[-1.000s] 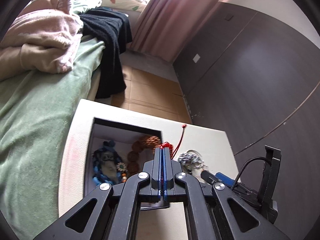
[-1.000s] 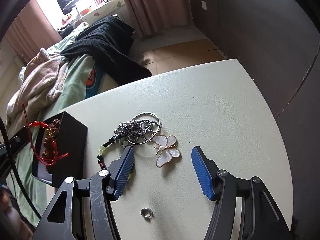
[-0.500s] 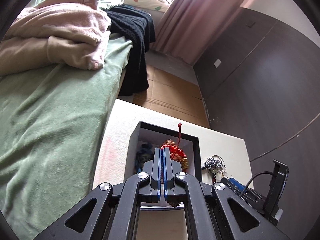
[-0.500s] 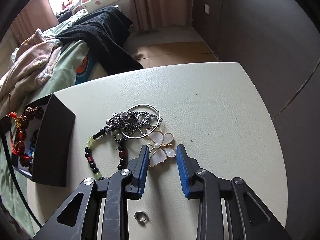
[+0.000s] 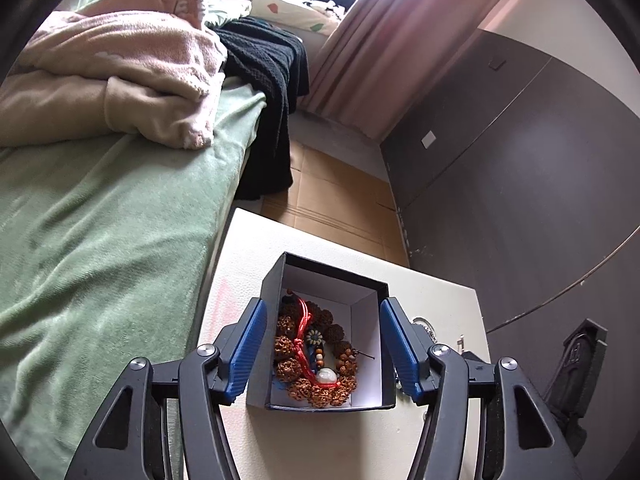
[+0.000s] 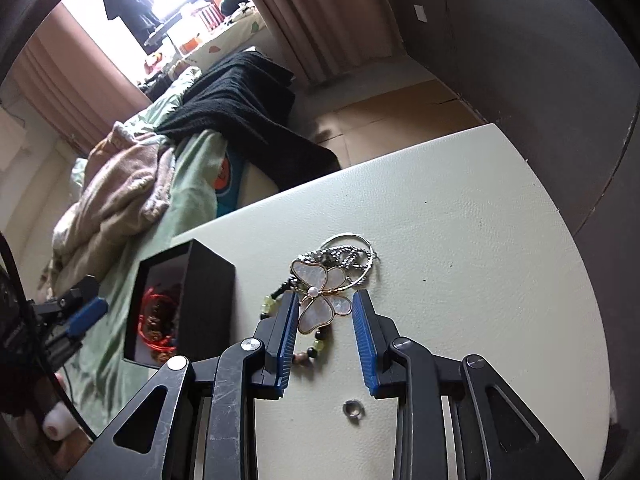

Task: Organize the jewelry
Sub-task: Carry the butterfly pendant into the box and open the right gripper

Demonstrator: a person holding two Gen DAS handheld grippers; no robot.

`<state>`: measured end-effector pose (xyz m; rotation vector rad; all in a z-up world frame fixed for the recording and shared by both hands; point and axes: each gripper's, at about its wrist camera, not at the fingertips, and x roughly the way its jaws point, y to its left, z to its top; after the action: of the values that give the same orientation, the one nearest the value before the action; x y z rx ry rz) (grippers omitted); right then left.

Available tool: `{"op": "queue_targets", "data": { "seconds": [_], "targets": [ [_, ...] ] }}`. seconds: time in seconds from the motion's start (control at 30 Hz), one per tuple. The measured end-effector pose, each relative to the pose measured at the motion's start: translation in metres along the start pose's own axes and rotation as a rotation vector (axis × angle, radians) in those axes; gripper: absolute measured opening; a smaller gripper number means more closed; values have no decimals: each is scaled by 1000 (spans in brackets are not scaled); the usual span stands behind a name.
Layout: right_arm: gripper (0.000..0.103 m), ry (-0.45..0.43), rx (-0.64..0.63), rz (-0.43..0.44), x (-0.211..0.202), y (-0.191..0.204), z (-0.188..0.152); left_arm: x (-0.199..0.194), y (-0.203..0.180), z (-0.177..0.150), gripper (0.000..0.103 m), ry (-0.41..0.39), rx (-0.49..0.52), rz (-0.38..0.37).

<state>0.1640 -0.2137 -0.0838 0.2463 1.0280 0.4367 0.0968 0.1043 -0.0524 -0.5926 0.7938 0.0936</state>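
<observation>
R gripper (image 6: 325, 312) pinches butterfly brooch (image 6: 320, 294) w/ wings upright, body crosswise.

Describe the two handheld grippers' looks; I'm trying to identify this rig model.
Both the left gripper and the right gripper share one build: black angular linkage arms with triangular cut-outs, round silver pivot screws, and blue ribbed pads lining the black fingers. The right gripper's arms show pale scuff marks. A thin black cable runs beside the left unit. No hands or sleeves are clearly visible.

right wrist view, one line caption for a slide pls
Right gripper closed on a butterfly brooch, lifted above the table beside the black box.
</observation>
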Motion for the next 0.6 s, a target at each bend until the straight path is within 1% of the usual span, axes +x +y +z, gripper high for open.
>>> {"op": "queue_targets", "data": {
  "seconds": [0.13,0.3,0.37,0.43,0.47,0.53,0.57,0.6],
  "targets": [
    [29,-30,2,81,-10,12,0,-1,1,0,61,5,6,17],
    [29,-66,-13,208,-18,37,-1,-6,6,1,62,-11,10,39],
    [29,-70,-21,257,-17,50,-2,-8,9,2,66,-18,4,43],
    [29,-73,-30,296,-15,64,-4,-11,11,2,72,-27,2,50],
    [29,-73,-33,317,-13,71,-5,-12,12,2,74,-32,4,54],
    [30,-72,-37,369,-11,83,-7,-15,13,2,82,-43,5,69],
    [30,-75,-41,396,-10,89,-9,-16,14,2,84,-47,4,82],
    [37,-65,-47,412,-9,94,-10,-17,15,1,84,-52,2,87]
  ]
}}
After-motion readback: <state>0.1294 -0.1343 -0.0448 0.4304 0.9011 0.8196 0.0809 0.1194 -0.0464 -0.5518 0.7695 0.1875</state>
